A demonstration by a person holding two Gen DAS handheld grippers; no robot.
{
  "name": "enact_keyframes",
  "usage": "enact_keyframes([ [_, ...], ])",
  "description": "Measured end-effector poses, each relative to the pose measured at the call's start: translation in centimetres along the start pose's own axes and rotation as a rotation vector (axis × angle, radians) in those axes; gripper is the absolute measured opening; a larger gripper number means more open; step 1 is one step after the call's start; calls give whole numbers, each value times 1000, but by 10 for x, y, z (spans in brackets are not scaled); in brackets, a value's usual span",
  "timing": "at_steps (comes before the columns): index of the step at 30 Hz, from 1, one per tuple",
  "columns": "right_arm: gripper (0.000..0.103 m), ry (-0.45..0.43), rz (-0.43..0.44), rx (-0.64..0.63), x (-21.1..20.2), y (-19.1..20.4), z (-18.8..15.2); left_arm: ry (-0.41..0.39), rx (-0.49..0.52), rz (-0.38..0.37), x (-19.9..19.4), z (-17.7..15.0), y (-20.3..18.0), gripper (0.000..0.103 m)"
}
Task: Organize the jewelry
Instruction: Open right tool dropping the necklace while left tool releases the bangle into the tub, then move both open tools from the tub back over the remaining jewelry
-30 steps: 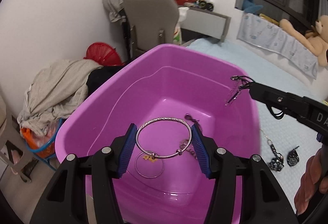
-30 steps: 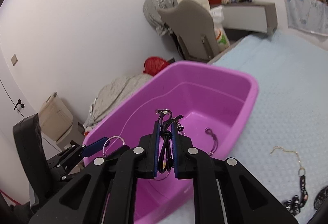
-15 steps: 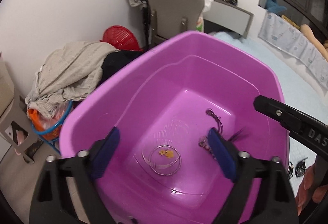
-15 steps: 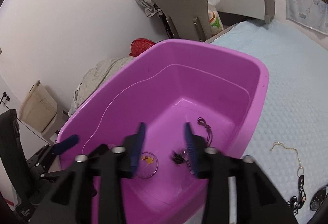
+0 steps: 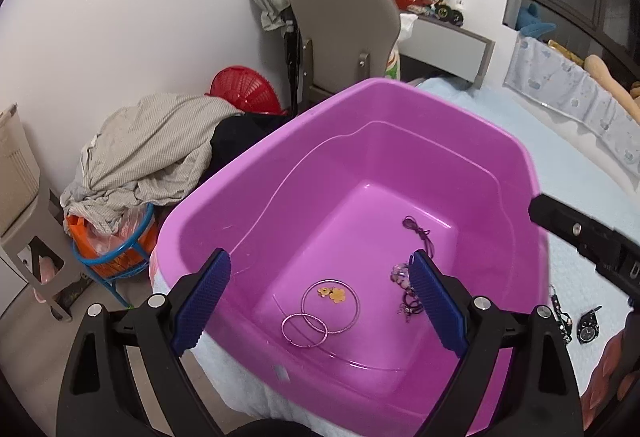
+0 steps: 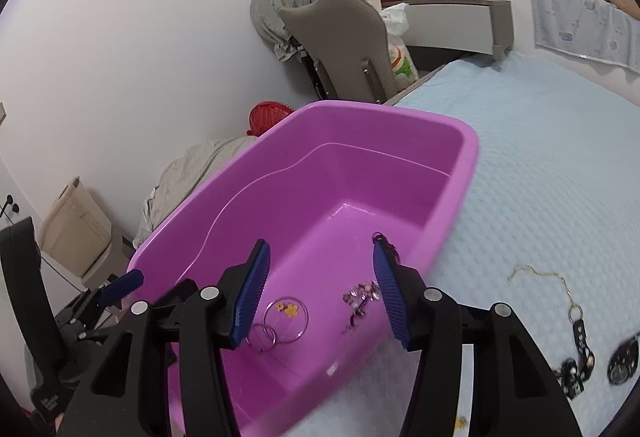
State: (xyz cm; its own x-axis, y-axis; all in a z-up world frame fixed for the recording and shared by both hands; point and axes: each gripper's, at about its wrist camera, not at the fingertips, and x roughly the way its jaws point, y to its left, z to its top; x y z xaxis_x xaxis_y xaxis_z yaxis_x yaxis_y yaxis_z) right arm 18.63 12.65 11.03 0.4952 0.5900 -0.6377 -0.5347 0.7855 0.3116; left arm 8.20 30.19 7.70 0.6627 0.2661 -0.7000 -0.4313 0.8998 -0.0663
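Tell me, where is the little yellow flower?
The yellow flower lies on the floor of the purple tub, inside the bigger silver ring, left of the dark tangled jewelry.

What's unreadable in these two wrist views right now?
- Left wrist view: dark beaded piece in the purple tub, partly behind the left gripper's finger.
- Right wrist view: round dark item on the bed, motion-blurred near the frame edge.
- Right wrist view: tiny yellow bit, too small to identify.
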Motion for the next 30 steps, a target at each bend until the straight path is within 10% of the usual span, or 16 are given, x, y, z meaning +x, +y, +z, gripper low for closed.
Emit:
enact_keyframes([
  [30,59,-62,-353,246,-214,-162,-232,5,196,-338,-101,-107,-151,91],
])
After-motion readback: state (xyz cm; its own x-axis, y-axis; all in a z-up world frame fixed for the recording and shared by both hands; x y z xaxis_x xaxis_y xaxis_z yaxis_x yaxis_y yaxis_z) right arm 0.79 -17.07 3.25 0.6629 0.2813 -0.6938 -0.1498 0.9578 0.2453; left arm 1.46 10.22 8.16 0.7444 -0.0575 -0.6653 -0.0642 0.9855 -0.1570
